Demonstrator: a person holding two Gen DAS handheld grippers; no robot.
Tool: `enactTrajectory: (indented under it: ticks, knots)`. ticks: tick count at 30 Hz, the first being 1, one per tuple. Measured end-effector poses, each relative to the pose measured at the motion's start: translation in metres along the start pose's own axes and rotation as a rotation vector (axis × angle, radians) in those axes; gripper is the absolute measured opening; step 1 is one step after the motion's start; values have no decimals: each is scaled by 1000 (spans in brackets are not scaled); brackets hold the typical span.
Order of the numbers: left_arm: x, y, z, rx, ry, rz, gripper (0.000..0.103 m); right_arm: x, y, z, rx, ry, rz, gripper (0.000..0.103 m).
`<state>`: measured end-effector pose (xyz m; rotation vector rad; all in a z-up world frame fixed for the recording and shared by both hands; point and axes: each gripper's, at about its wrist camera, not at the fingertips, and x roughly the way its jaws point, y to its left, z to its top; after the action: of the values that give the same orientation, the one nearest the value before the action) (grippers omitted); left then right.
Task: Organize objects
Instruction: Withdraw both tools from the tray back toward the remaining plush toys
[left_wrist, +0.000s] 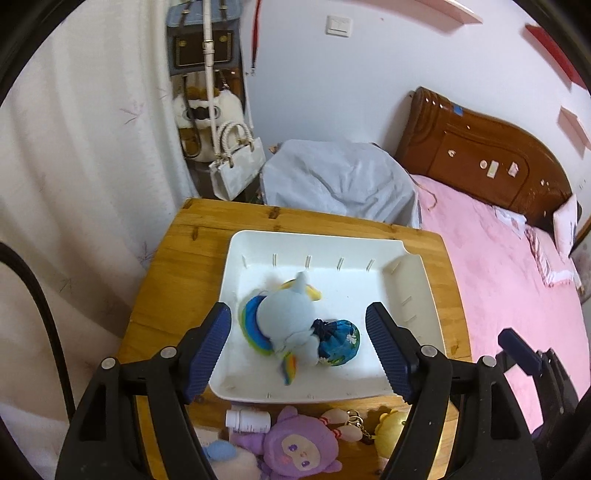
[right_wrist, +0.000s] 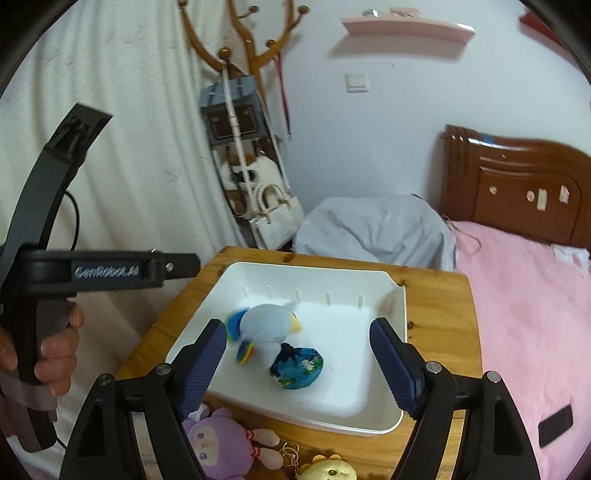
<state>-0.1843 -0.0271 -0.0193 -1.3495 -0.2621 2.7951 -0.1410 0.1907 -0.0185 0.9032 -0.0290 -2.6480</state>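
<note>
Wooden table (left_wrist: 166, 258) carries everything, and I place the rest by the white tray (left_wrist: 236, 273) sitting on it. Inside that tray lies the pale blue plush toy (left_wrist: 284, 317), toward the tray's near left part, on its side; its long axis runs from the tray's far wall toward me, with the pointed tip aimed at the far wall and the rainbow-coloured tail end nearest me. Touching its right flank, also inside the tray, is a round blue patterned pouch (left_wrist: 341, 341). Just outside the tray's near edge lie a purple doll (left_wrist: 295, 446), a yellow plush (left_wrist: 391, 428) and a small white bottle (left_wrist: 249, 421). Both my left gripper (left_wrist: 297, 350) and my right gripper (right_wrist: 297, 365) hang above the tray, spread wide and gripping nothing.
</note>
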Motion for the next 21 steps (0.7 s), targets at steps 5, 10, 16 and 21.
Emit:
enactTrajectory:
  ticks: [5, 10, 16, 21]
  knots:
    - [-15, 4, -11, -52, -12, 14, 79, -17, 7, -6, -33, -19, 52, 80]
    - [-33, 4, -29, -63, -36, 68, 79, -35, 11, -14, -60, -25, 101, 80]
    - [-51, 6, -58, -85, -41, 136, 79, -51, 8, -25, -71, -16, 150, 81]
    - [-59, 10, -85, -125, -39, 221, 79, -64, 2, -33, -85, -11, 172, 81]
